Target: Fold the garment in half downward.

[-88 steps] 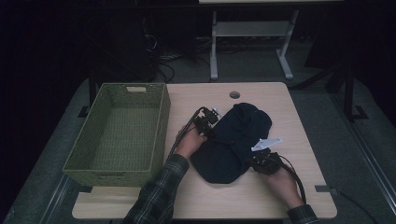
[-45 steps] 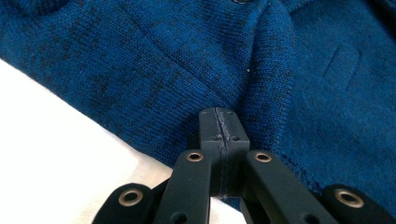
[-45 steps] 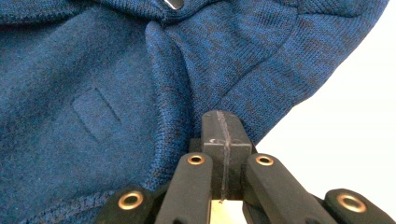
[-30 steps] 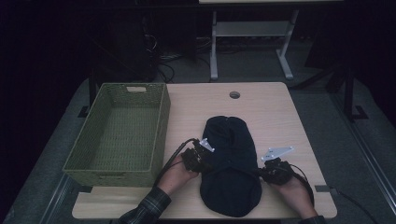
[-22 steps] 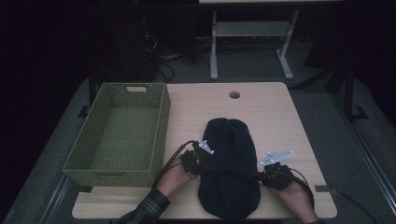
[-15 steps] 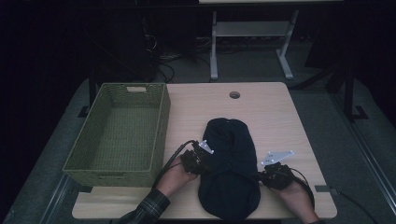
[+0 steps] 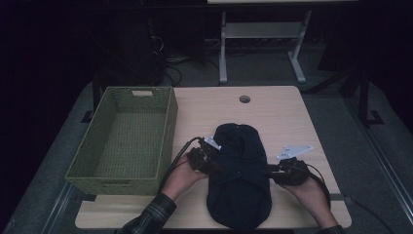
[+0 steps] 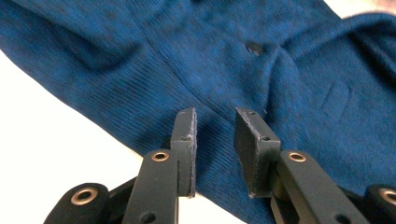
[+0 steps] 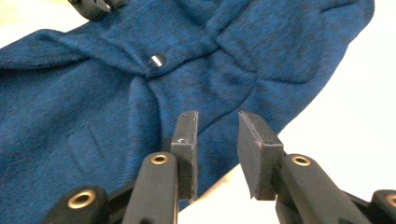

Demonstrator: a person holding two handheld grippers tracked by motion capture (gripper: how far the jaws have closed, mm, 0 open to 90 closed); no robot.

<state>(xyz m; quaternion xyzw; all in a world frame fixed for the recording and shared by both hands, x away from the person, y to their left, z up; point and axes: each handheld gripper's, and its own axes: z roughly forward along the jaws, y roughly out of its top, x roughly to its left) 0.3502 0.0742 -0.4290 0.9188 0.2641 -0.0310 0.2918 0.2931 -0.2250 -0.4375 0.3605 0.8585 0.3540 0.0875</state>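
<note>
On table [image 7: 272, 112], folded dark blue knit garment [image 7: 238, 175], small button [image 9: 158, 60]

Looks like a dim lab or office: plain wooden desk [image 7: 272, 117] with a cable hole [image 7: 244, 99], loose cables [image 7: 170, 68] on grey floor [image 7: 336, 107].

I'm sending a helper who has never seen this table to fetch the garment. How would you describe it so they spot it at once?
Start at the light wooden table with the green woven basket on its left side. Just right of the basket, toward the near edge, lies a folded blue knit garment. It is the one soft dark bundle on the tabletop, with the left gripper and the right gripper at its two sides.
</note>
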